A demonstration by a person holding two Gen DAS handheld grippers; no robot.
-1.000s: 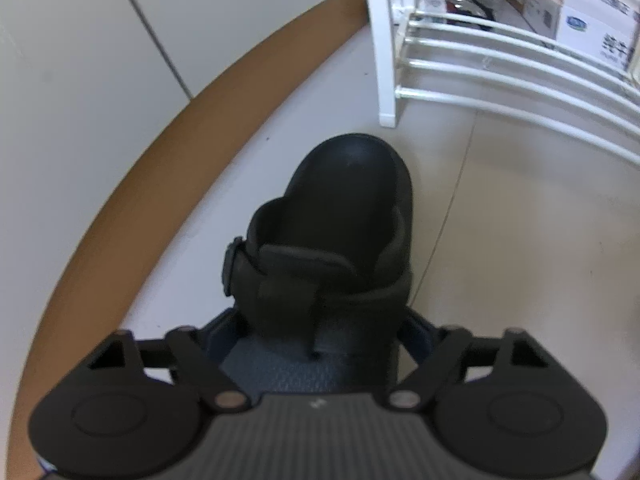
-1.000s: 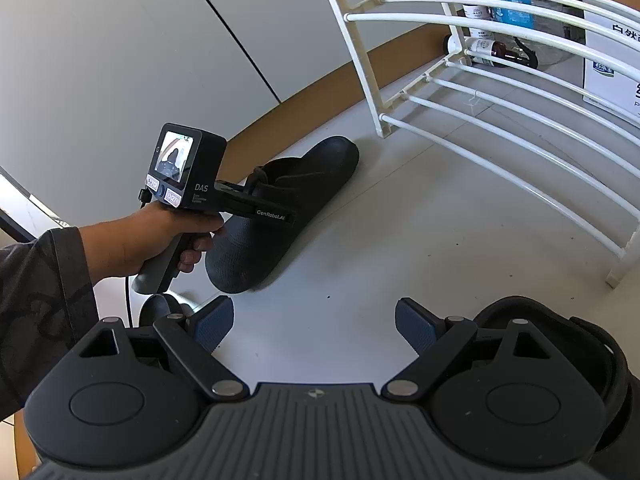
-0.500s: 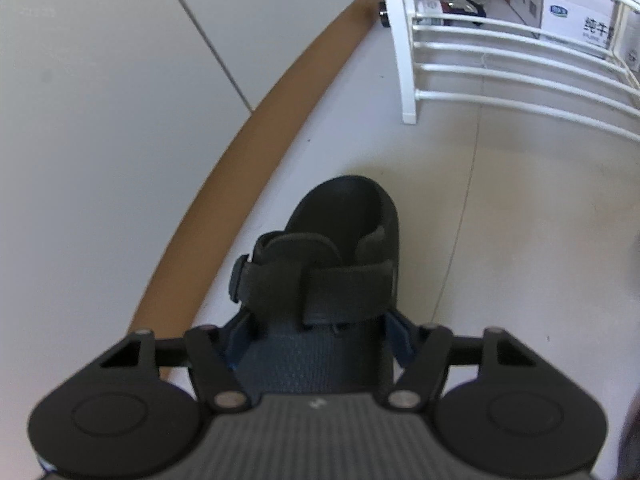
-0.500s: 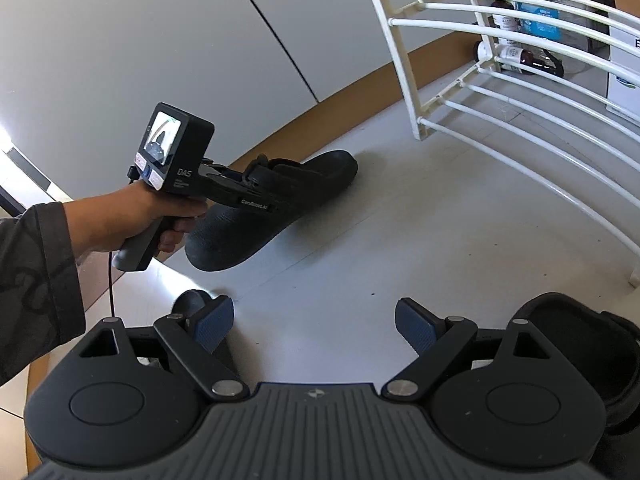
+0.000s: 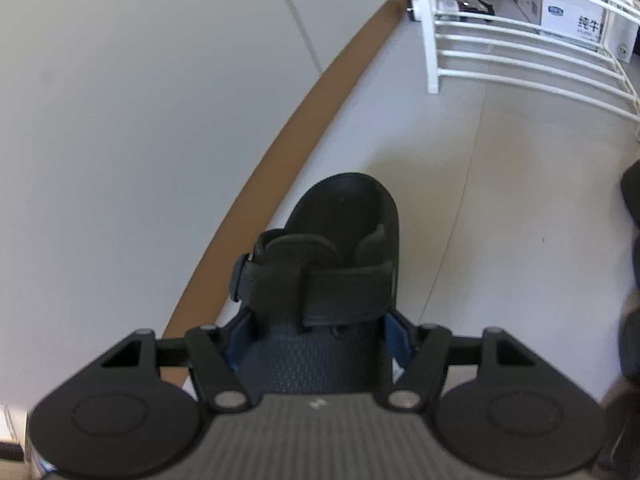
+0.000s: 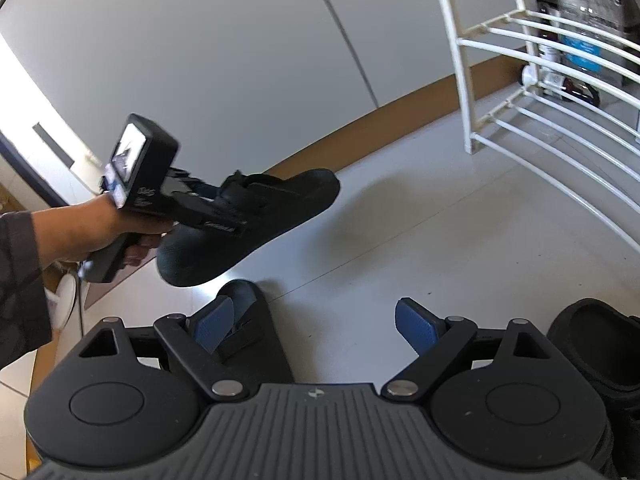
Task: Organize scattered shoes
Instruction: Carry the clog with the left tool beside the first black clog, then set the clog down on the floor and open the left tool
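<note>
One black clog [image 6: 256,216] is held clamped in the left hand-held gripper [image 5: 316,340], lifted off the floor [image 6: 400,232]. The right hand-held gripper [image 6: 316,324] is held wide open, empty. The white shoe rack [image 6: 520,120] is seen bare; two shoes [image 6: 248,320] are left near.

Cardboard box [image 5: 576,20] (printed) behind bottles [image 6: 576,46]

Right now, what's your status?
Left gripper shut on black shoe, lifted. Right gripper open, empty. Floor to white rack clear.
</note>
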